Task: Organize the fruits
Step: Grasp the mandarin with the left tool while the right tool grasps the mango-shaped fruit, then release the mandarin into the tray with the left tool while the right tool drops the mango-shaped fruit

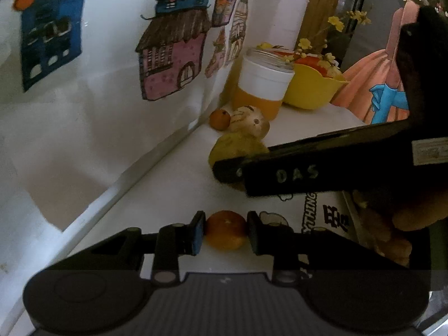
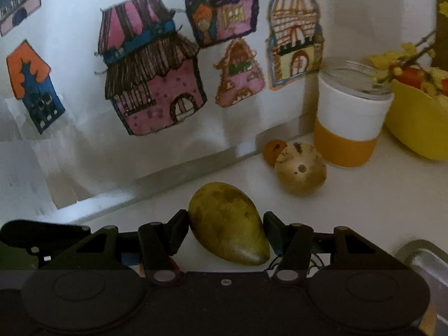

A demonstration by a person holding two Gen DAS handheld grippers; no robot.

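An orange [image 1: 226,229] rests on the white tabletop [image 1: 173,184] with my left gripper [image 1: 225,231] shut on it, a finger pressed on each side. A yellow-green mango [image 2: 229,224] lies on its side between the fingers of my right gripper [image 2: 226,228], which is shut on it. In the left wrist view that mango [image 1: 235,145] shows partly behind the right gripper's black finger [image 1: 280,172]. Farther back sit a brown spotted fruit [image 2: 301,169] and a small orange [image 2: 273,151] by the wall.
A white-and-orange jar [image 2: 350,120] and a yellow bowl [image 2: 417,117] holding fruit and yellow flowers stand in the back corner. The wall [image 2: 84,140] with house drawings runs along the left. A metal tray's corner [image 2: 425,260] shows at lower right. Printed paper [image 1: 322,210] lies near the left gripper.
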